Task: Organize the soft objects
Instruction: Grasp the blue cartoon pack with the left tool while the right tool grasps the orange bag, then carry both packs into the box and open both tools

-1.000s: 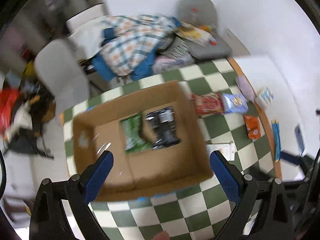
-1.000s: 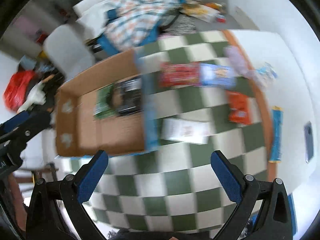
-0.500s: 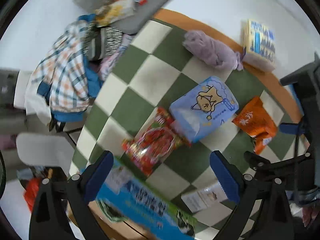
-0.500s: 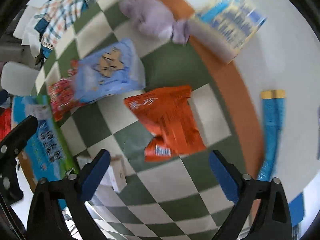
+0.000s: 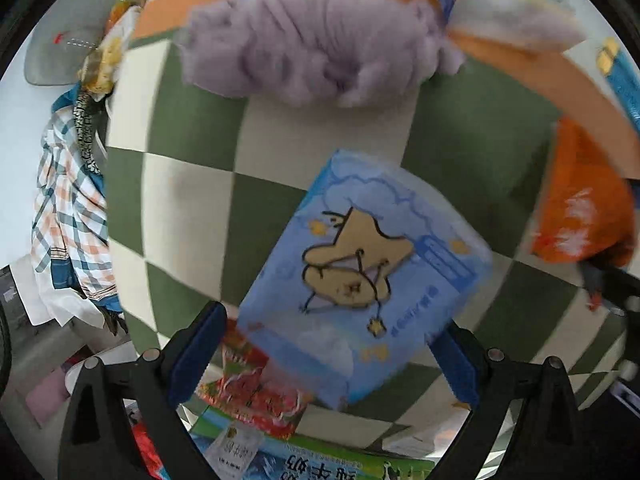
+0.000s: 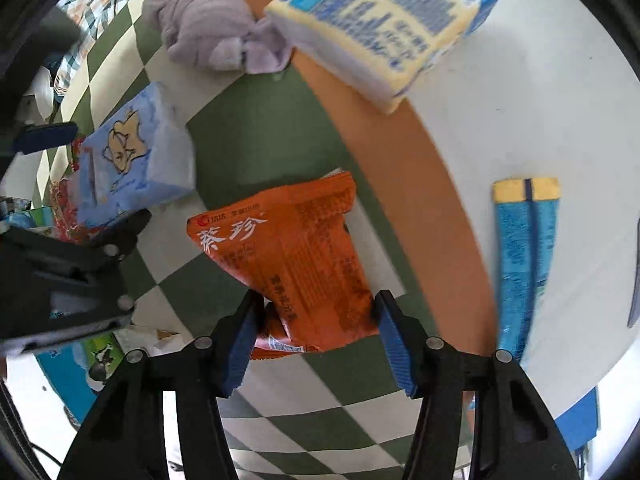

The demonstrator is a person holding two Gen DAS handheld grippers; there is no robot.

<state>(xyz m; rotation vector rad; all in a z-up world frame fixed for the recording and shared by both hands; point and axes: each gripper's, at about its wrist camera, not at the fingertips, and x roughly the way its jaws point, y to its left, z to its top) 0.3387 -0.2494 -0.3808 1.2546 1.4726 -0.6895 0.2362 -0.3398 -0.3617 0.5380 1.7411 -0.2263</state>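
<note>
left claw (image 5: 326,354) wide astride blue pack (image 5: 362,276) | right claw (image 6: 316,338) seemingly pinching orange packet (image 6: 286,258)

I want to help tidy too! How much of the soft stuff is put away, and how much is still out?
Nothing shows as put away here. The right gripper has its open fingers on both sides of the orange packet. The left gripper is open around the blue tissue pack. Still lying out: the purple cloth, red packet and yellow pack.
</note>
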